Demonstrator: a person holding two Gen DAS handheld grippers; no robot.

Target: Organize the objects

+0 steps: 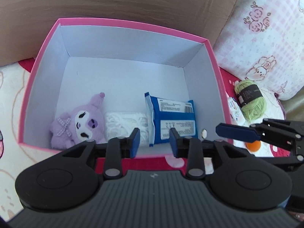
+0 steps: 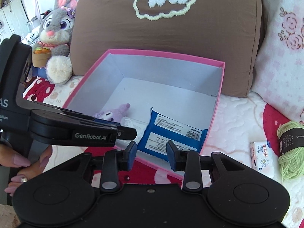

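Both the left tongs [image 1: 154, 141] and right tongs [image 2: 151, 153] are held released, empty, above the blue packet [image 1: 172, 121] in the pink box [image 1: 133, 23].

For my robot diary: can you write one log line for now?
box: plush, blue pack inside | yarn outside | left gripper, right gripper: empty

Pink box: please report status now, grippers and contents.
Left gripper open, empty. Right gripper open, empty. Pink box holds purple plush, white pack, blue pack. Yarn outside.
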